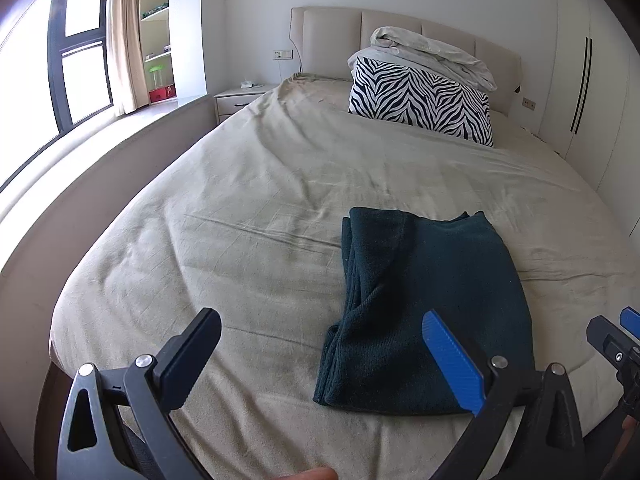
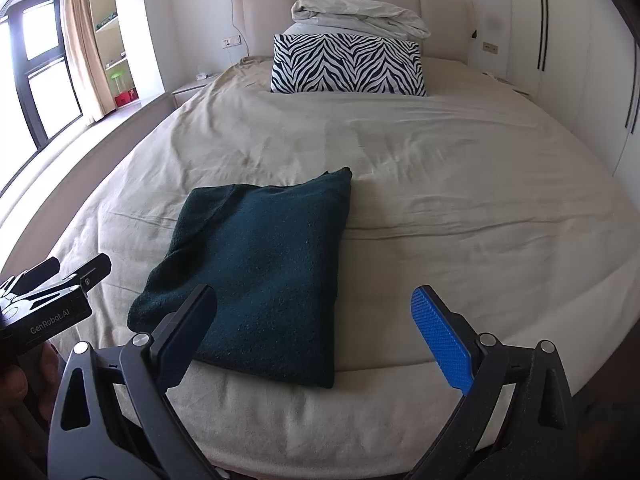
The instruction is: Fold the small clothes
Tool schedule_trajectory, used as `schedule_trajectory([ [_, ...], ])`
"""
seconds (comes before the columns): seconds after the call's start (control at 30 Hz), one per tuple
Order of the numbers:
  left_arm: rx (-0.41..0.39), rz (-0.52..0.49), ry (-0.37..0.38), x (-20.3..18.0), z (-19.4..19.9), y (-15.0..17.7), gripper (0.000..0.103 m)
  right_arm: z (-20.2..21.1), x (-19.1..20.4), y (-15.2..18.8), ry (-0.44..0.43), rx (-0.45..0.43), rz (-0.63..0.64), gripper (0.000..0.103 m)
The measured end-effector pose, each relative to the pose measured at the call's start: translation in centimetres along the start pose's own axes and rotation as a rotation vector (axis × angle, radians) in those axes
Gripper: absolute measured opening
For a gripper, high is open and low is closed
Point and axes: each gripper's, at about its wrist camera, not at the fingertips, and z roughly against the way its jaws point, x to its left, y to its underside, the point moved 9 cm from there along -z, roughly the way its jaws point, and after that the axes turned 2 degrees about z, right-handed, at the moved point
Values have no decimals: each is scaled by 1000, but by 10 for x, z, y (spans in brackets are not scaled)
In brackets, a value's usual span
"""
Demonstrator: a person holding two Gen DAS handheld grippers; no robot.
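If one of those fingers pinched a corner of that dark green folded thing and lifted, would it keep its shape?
Probably not. The dark green garment looks like soft knit, with layered edges slumping along one side, so it would likely droop and unfold. It seems light, lying flat on the bedsheet. Its fuzzy surface should grip rather than slip.

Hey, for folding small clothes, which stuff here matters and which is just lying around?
For the job:
dark green knit garment, folded on the beige bedsheet
left gripper, open
right gripper, open

Lying about:
zebra-print pillow
bundled pale duvet

Seemingly a home bedroom: bed [image 2: 440, 168], zebra pillow [image 2: 347, 65], wardrobe [image 2: 560, 40].
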Motion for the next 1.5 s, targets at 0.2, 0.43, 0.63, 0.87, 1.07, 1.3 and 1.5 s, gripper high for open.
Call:
schedule_trajectory([
  [0.2, 17, -4, 7, -3, -3, 4, 103, -4, 0, 1, 10, 2, -3, 100],
  [0.43, 24, -5, 7, -4, -6, 6, 103, -7, 0, 1, 8, 7, -2, 100],
  [0.63, 27, -7, 7, -5, -7, 7, 103, -8, 1, 1, 11, 8, -5, 100],
  [0.87, 30, -9, 8, -6, -8, 9, 103, -9, 1, 2, 7, 14, -8, 100],
  [1.07, 30, -9, 7, -6, -8, 10, 103, -10, 1, 2, 6, 16, -9, 100],
  [1.3, 31, -8, 7, -6, -8, 10, 103, -11, 2, 2, 6, 16, -7, 100],
  [1.5, 36, -13, 10, -9, -9, 13, 103, -13, 1, 8, 4, 29, -15, 100],
])
